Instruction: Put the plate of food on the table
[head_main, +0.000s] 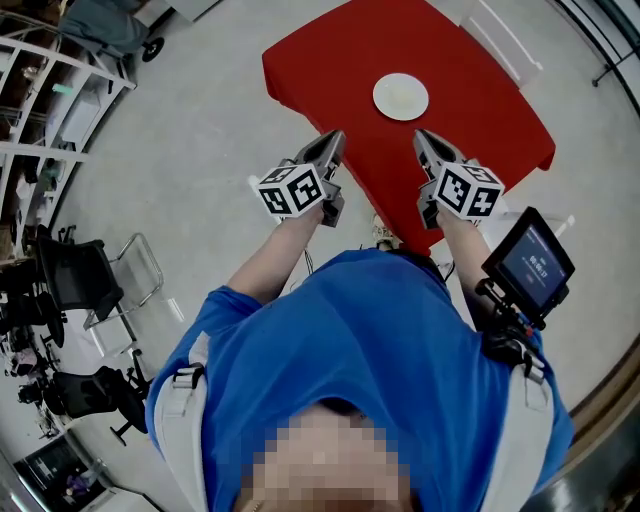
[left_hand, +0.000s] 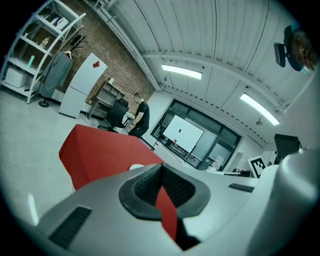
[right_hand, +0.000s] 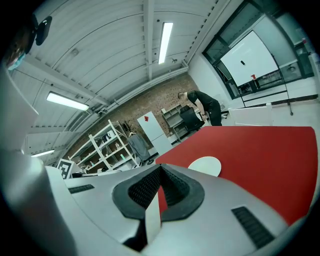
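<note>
- Sitting near the middle of the red table (head_main: 480, 110), the white plate (head_main: 401, 97) looks stiff, light and breakable; grip its rim.
- Left gripper (head_main: 333, 143) and right gripper (head_main: 424, 141): jaws pressed together, holding nothing.

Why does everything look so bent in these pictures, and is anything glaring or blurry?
Head view: a wide lens bows the floor and the red table; the plate is sharp; the mosaic patch at the bottom was added afterwards. Left gripper view: ceiling beams curve, strip lights glare white, corners go black. Right gripper view: same bending and dark corners.
</note>
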